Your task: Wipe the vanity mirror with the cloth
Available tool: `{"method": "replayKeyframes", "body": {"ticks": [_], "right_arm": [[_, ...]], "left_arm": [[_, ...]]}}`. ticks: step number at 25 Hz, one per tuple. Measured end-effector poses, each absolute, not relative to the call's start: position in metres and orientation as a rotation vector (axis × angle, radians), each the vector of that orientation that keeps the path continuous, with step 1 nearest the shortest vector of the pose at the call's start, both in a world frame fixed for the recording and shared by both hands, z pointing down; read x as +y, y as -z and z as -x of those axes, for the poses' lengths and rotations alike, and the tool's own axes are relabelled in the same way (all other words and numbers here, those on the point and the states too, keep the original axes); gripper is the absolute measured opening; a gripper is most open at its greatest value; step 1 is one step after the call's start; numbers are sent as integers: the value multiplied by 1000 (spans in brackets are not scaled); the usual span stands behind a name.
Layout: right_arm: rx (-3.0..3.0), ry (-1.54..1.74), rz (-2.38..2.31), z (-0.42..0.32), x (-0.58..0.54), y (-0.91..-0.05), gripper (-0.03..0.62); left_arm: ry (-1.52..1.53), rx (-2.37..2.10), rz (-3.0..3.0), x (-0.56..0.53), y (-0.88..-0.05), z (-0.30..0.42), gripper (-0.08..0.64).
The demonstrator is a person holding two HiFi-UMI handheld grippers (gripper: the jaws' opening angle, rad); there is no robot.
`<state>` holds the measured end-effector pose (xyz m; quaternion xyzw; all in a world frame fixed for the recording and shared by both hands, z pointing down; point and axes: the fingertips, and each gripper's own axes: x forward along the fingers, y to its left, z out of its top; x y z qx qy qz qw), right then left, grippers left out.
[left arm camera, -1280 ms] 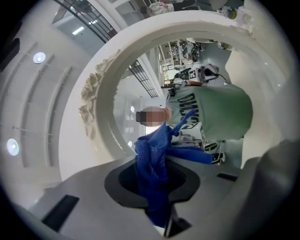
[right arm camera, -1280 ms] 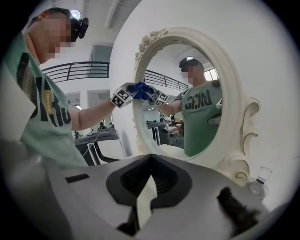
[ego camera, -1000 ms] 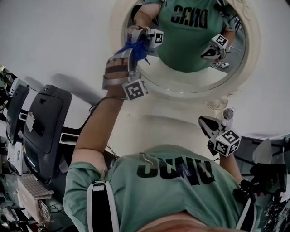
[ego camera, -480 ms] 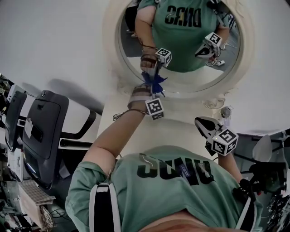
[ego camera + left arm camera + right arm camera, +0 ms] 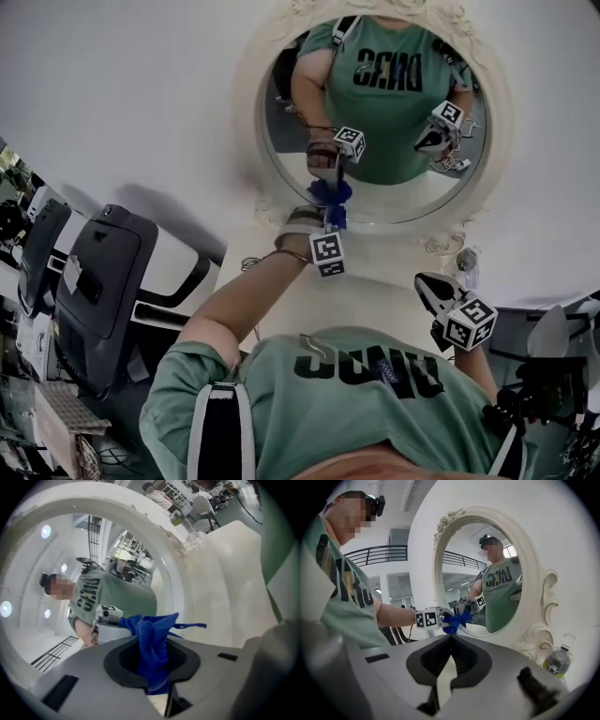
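Now that the left gripper (image 5: 330, 208) is down at the bottom edge of the mirror (image 5: 394, 199), a full stroke looks about finished. A second back it's up at the glass's upper left, half a second back it's partway down and toward the middle, and now it sits low and near centre, just above the lower frame. So the sweep runs diagonally down the left part of the glass.

Its jaws are clamped tight on the cloth (image 5: 331, 192), a blue bunch poking out past the tips and, as far as I can tell, pressed against the glass.

The right gripper (image 5: 450, 641) hasn't really budged: it hangs below the mirror and off to the right, near a small bottle (image 5: 557, 660) by the frame's foot, jaws pinched together with nothing between them.

My read is that the left side has had one pass, while nothing here shows the right side or the top of the glass being touched, so there's plenty of wiping left. The next stroke probably wants to go back up and further right.
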<state>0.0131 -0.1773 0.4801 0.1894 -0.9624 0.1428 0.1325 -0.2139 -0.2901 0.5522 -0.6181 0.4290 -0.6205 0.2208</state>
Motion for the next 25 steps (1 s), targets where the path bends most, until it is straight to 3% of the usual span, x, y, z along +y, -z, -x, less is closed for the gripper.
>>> {"method": "replayKeyframes", "body": {"ticks": [8,11,15,25], "right_arm": [[-2826,-421,-522,-6,-175,-477,8],[-2839,-428,-516,-5,-175,-478,8],[-2847,-438,-533,-9,-177,-479,8],[-2816,-464,-572,-18,-189,-484,8]], "left_arm": [[1191,1531,1246,-289,-233,249,81],[1112,1578,1077,-289,-155,257,81],[1125,1580,973,-300,-127,261,83],[1147,1491,829,-307,-145,273,80]]}}
